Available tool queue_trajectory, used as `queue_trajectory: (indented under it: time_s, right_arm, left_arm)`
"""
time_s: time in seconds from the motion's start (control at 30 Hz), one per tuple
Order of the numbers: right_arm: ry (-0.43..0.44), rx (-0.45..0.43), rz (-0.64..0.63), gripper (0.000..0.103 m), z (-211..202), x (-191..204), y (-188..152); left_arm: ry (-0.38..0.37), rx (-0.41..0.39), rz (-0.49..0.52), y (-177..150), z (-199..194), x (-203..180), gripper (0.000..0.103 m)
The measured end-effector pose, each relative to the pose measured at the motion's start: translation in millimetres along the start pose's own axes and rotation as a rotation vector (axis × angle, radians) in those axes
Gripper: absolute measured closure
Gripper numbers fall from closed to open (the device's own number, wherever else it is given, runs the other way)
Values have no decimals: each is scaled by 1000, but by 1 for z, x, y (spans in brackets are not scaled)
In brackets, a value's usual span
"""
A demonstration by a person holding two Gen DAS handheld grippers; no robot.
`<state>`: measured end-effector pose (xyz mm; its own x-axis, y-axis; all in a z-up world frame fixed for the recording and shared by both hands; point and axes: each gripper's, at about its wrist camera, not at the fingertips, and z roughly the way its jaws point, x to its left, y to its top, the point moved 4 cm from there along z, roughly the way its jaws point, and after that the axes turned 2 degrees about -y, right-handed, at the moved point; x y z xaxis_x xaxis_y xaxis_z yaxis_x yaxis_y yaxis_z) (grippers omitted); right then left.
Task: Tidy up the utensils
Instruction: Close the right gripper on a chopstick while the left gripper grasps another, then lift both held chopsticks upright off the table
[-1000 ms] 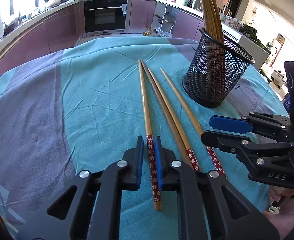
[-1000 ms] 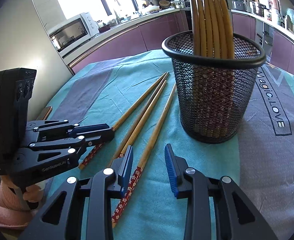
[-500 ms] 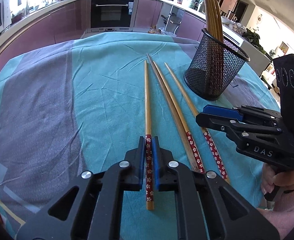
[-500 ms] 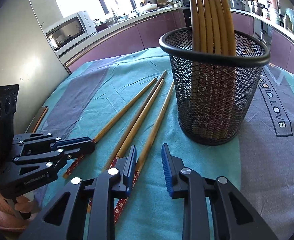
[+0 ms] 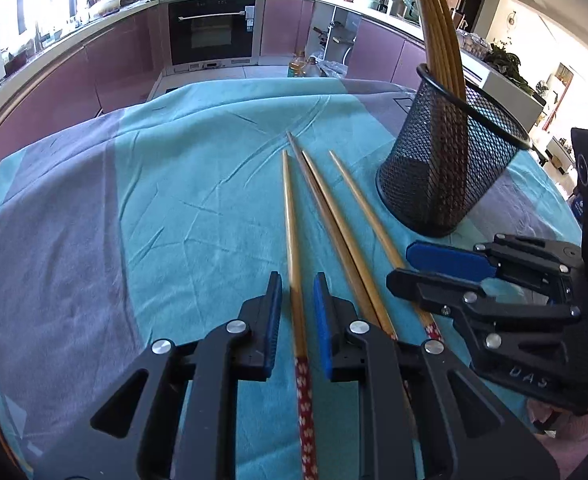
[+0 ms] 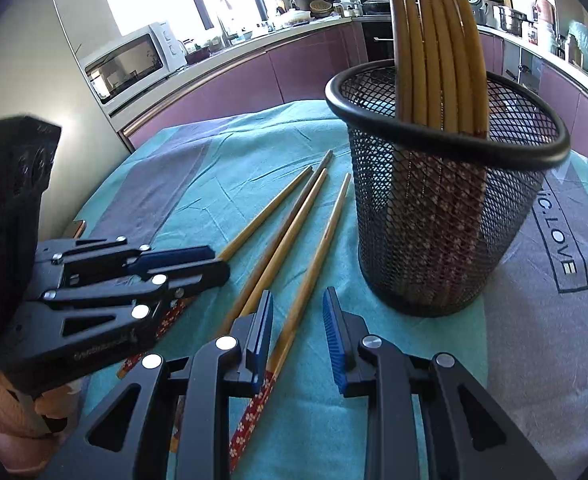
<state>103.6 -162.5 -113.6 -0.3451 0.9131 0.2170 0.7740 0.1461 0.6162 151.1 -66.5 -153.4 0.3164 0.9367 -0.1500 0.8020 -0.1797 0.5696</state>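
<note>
Chopsticks are the job here: several already stand in the black mesh holder (image 6: 445,216), patterned ends down, while four lie loose on the teal tablecloth (image 5: 198,184) just beside it. By my reckoning the task is partly done, with those four left to lift and drop in.

The left gripper (image 5: 297,304) straddles the leftmost chopstick (image 5: 292,240) near where its bamboo shaft meets the red floral handle. Its jaws have just been opening, and a sliver of cloth shows on each side of the stick, so they stand released around it and are not pinching it. The right gripper (image 6: 297,320) sits with its jaws apart around the rightmost chopstick (image 6: 313,264), which lies close to the left pad; I see no squeeze there either.

The left wrist view shows the holder's full height and all four loose sticks fanned out, plus the oven behind. The right wrist view alone shows inside the holder's rim, the floral handles through the mesh, lettering on the cloth and a microwave on the counter.
</note>
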Motion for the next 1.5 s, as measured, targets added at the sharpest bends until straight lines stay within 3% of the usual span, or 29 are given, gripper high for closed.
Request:
queue_trajectory:
  time_s: [0.17,0.3,0.63,1.0,1.5]
  right_arm:
    - [-10,-2,8,83,5,-1,5]
    - [-19,-3,20,89,7,0,8]
    - [31,-17,100,97,3,-10,5]
    - [87,-63,78,97,-18,-5,0]
    - [79,31,15,96,-2,3,-7]
  left_arm:
    - [17,3,11,10,9,-2,86]
    - [26,4,15,13,13,-7,95]
    - [8,-12,-35,9,6,-2,96]
    - [-40,-23,-29,-3,-12,-6,96]
    - [-62,32,21,-8,2,-13,95]
